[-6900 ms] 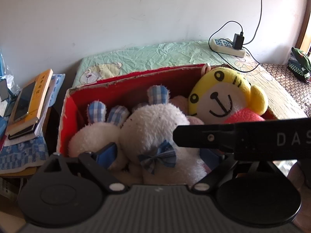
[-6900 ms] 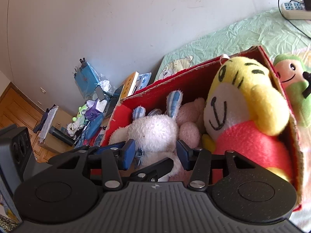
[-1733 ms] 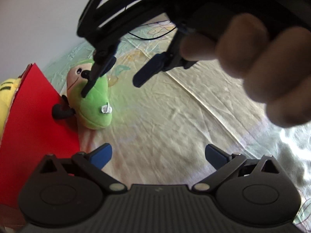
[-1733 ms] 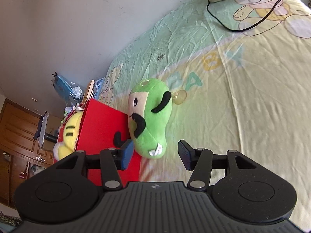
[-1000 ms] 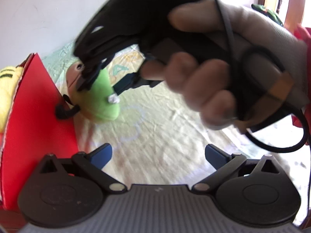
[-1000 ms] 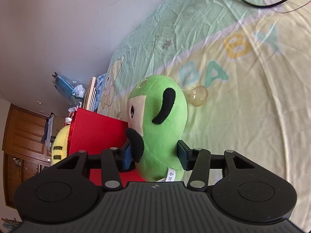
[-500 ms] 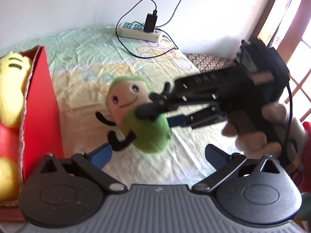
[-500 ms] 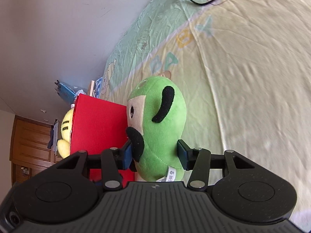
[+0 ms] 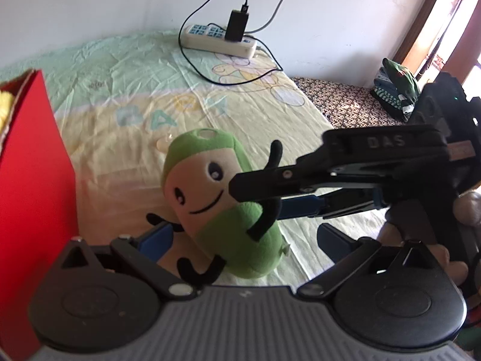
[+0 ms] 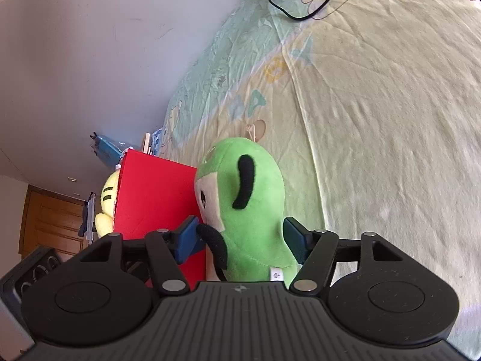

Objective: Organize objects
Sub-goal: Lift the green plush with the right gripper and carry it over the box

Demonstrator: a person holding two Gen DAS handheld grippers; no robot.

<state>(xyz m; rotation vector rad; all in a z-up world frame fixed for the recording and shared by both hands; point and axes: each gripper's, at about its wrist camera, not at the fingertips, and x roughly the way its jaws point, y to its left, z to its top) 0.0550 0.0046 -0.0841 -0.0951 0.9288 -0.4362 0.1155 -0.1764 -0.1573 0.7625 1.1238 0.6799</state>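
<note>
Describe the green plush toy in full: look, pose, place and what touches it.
The green plush toy is soft fleece with a beige smiling face, black eyes and thin black arms and legs, and a white tag near its base. It stands tilted on the bedsheet beside the red box. The right gripper has just been opening; its jaws flank the toy without pressing.

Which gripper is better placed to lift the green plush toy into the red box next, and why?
Left gripper: its open jaws already flank the green plush toy beside the red box. The right gripper has just been opening, the toy loose between its pads.
</note>
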